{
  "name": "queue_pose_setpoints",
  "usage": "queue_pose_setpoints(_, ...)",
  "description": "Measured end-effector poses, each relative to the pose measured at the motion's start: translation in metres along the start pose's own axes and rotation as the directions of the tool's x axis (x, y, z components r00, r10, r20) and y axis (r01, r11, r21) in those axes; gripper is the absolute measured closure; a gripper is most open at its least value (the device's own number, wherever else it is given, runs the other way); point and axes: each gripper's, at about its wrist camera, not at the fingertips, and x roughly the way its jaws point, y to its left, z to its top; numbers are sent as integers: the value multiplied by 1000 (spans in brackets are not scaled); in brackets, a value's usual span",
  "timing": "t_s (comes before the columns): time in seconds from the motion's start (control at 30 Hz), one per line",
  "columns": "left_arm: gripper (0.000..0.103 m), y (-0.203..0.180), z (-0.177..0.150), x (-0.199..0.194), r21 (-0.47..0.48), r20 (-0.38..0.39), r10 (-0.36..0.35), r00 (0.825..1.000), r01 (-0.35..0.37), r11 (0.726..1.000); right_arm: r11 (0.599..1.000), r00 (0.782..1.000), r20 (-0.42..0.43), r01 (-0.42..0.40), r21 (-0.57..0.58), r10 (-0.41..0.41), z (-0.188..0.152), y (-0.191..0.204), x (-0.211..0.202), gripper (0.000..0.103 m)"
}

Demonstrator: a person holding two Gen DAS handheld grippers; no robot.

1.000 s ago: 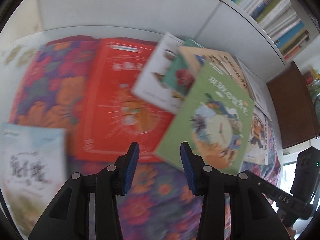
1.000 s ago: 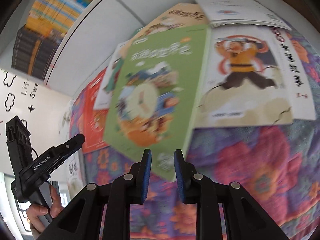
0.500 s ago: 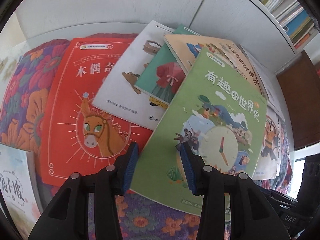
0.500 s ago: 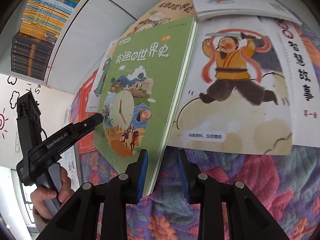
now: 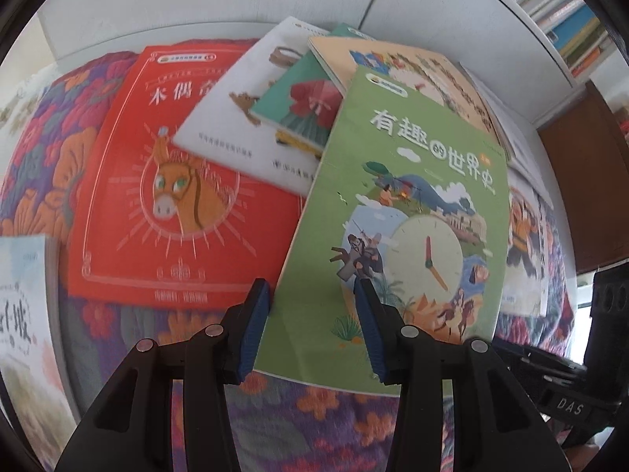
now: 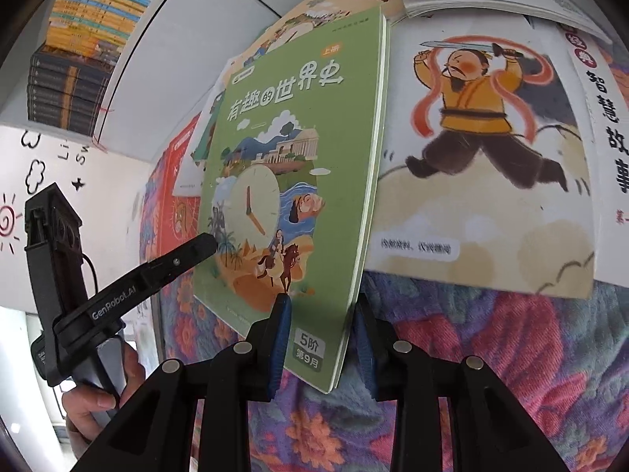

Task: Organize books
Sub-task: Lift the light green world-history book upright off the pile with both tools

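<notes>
right wrist view, green book corner between the opening right tool

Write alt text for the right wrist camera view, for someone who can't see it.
The right gripper straddles the lower corner of a green clock-cover book, jaws opening. The book overlaps a white book showing a sword-waving figure, on a floral cloth. The left gripper reaches in from the left.
</notes>
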Motion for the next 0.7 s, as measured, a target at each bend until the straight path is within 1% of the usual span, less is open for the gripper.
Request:
queue_pose_setpoints(0.1,62,-5,-14,-2,12,-20,2,1000,-2,1000,1000,1000,-8,23,-13,-23,-5,-2,-4,71)
queue_pose_setpoints(0.3,62,-13,-48,-8,6,-67,-45,997,46,999,999,999,-36,36,-21,-36,-21,-13,-20,71)
queue_pose_setpoints(0.43,62,-25,-73,-14,13,-106,-90,990,92,996,994,993,-64,94,-55,-97,-36,-20,-30,70)
queue_pose_setpoints(0.5,62,-36,-88,-16,27,-140,-109,984,114,993,992,989,-90,109,-57,-114,-46,-29,-37,70)
queue_pose_setpoints(0.6,62,-57,-110,-14,99,-198,-111,974,132,986,986,982,-113,145,-78,-153,-56,-42,-48,67)
queue_pose_setpoints(0.67,62,-67,-117,-12,133,-226,-119,967,151,979,982,976,-131,158,-108,-171,-57,-49,-54,66)
queue_pose_setpoints(0.7,62,-67,-117,-11,130,-236,-136,962,170,977,982,977,-136,152,-110,-166,-56,-54,-57,66)
